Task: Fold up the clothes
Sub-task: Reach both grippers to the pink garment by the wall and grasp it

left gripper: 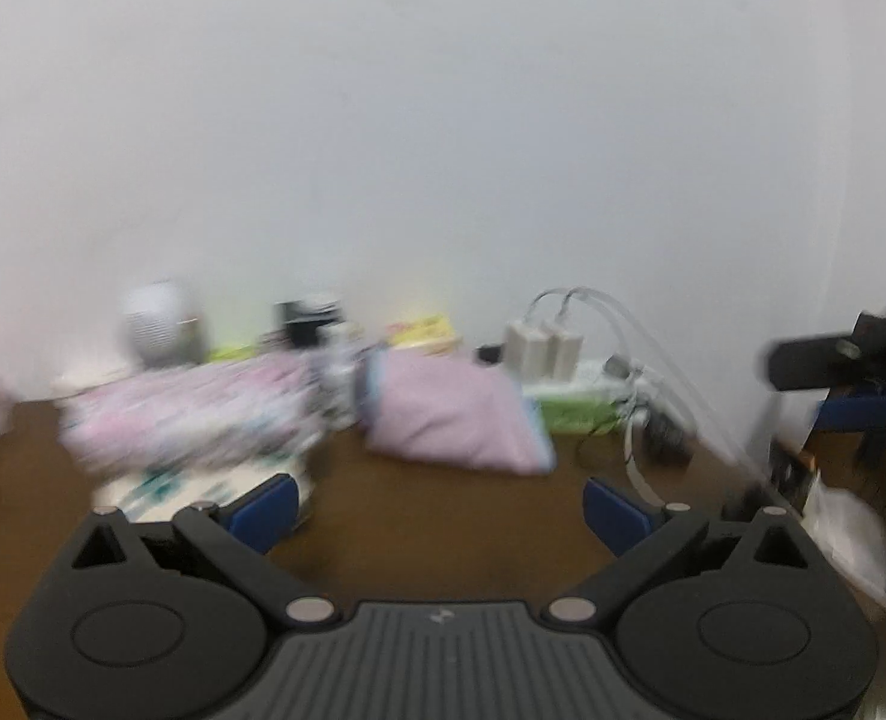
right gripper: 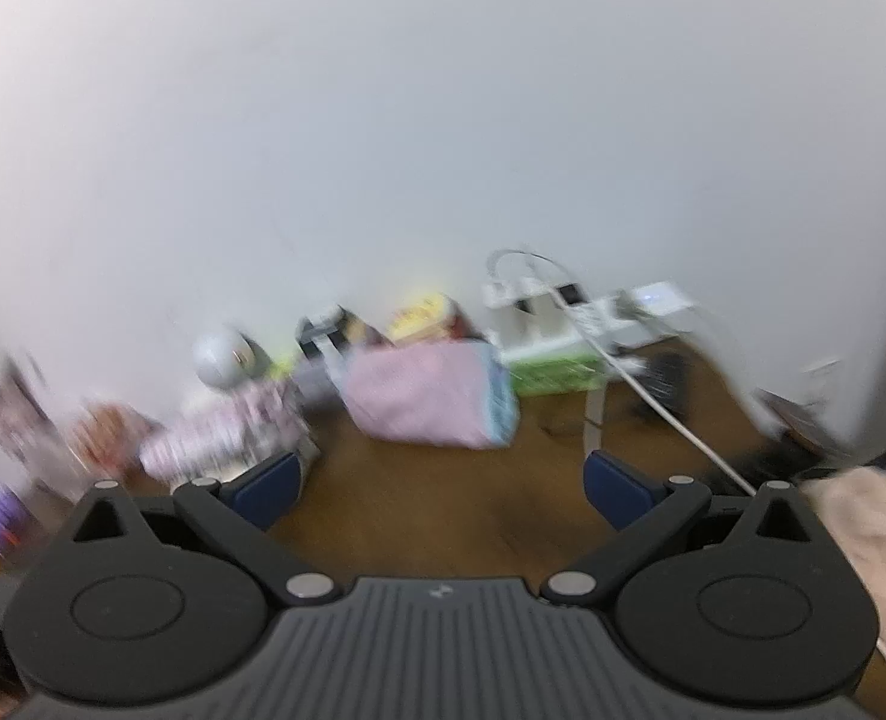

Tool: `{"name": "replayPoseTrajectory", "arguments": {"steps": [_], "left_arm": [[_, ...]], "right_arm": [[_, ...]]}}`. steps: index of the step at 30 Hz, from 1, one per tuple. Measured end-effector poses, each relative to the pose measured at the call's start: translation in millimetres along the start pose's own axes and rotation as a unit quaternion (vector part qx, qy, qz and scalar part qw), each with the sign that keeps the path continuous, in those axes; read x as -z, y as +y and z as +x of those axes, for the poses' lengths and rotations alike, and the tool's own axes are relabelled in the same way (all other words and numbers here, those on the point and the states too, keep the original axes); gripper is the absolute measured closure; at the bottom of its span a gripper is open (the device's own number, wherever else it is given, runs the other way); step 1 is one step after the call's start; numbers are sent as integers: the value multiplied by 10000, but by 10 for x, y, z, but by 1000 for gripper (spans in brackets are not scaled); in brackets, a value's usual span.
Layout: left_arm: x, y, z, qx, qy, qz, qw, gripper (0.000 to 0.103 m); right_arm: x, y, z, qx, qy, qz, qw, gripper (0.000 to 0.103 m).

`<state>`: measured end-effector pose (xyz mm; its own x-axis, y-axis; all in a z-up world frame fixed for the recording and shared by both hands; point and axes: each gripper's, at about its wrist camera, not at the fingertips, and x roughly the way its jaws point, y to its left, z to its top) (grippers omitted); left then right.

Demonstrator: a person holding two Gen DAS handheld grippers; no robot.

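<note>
Two tools fill the lower part of their views, both blurred by motion. The left tool (left gripper: 440, 510) has its blue pads spread wide with nothing between them, only the brown bench (left gripper: 443, 540) showing in the gap. The right tool (right gripper: 443, 495) stands released the same way over the same bench surface. Beyond the left tool's left pad, at lower left of centre, lies a patterned pink-and-white garment (left gripper: 197, 414), smeared and hard to read. Further back, near the frame's middle, a folded pink garment (left gripper: 455, 414) with a pale blue edge rests on the bench. Behind it, against the white wall (left gripper: 443, 120), sit a green box (left gripper: 575, 411), white chargers (left gripper: 542, 351) with looping cables, and a yellow packet (left gripper: 419, 330). A pale cloth (right gripper: 863, 546) shows at the right wrist view's right edge.
</note>
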<state>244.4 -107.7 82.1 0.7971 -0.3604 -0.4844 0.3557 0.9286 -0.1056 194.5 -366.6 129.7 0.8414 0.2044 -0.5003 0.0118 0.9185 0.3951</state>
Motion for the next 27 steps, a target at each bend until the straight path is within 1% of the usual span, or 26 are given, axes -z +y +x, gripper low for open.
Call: {"name": "replayPoseTrajectory", "arguments": {"steps": [2, 3, 4, 5, 7, 8, 10, 11, 12, 13, 15, 16, 17, 18, 19, 20, 22, 24, 27], "left_arm": [[-105, -49, 346, -127, 154, -89, 9998, 3], [-144, -76, 508, -212, 204, -103, 9995, 3], [-162, -85, 664, -296, 254, -94, 9992, 4], [-175, -86, 806, -385, 312, -98, 9987, 7], [-198, -53, 1039, -560, 436, -176, 9973, 9], [-207, -20, 1134, -597, 508, -293, 9965, 10], [-220, 38, 1310, -589, 586, -465, 9955, 10], [-224, 54, 1381, -622, 583, -474, 9952, 10], [-219, 62, 1453, -625, 615, -449, 9951, 13], [-210, 66, 1526, -614, 665, -407, 9951, 18], [-192, 74, 1672, -591, 765, -323, 9948, 49], [-176, 95, 1726, -506, 848, -377, 9944, 59], [-154, 123, 1758, -418, 936, -489, 9935, 78], [-130, 150, 1783, -347, 1017, -606, 9924, 90], [-106, 159, 1784, -323, 1029, -643, 9921, 94], [-81, 158, 1771, -323, 1007, -638, 9923, 98], [-63, 132, 1700, -278, 881, -576, 9941, 101], [-83, 89, 1557, -131, 719, -530, 9959, 102], [-143, -33, 1198, 115, 424, -413, 9982, 102]], "right_arm": [[-211, -78, 413, -54, 230, 139, 9996, 12], [-275, -95, 625, -24, 362, 165, 9992, 18], [-325, -110, 826, 11, 490, 189, 9986, 21], [-358, -115, 1019, 59, 624, 186, 9979, 24], [-371, -112, 1375, 215, 853, 89, 9961, 27], [-364, -128, 1527, 305, 934, 79, 9951, 30], [-360, -193, 1813, 466, 1094, 176, 9927, 33], [-357, -232, 1944, 527, 1172, 238, 9914, 37], [-351, -273, 2055, 547, 1248, 301, 9902, 40], [-337, -307, 2150, 566, 1314, 355, 9891, 46], [-301, -335, 2288, 580, 1421, 430, 9872, 54], [-269, -339, 2342, 536, 1477, 431, 9866, 57], [-237, -338, 2386, 504, 1524, 428, 9861, 66], [-205, -331, 2419, 481, 1564, 422, 9856, 76], [-172, -321, 2444, 476, 1605, 402, 9851, 84], [-141, -308, 2460, 496, 1640, 367, 9845, 99], [-113, -284, 2435, 462, 1662, 341, 9844, 100], [-135, -225, 2301, 337, 1595, 279, 9862, 101], [-229, -53, 1870, -64, 1354, 194, 9906, 101]]}}
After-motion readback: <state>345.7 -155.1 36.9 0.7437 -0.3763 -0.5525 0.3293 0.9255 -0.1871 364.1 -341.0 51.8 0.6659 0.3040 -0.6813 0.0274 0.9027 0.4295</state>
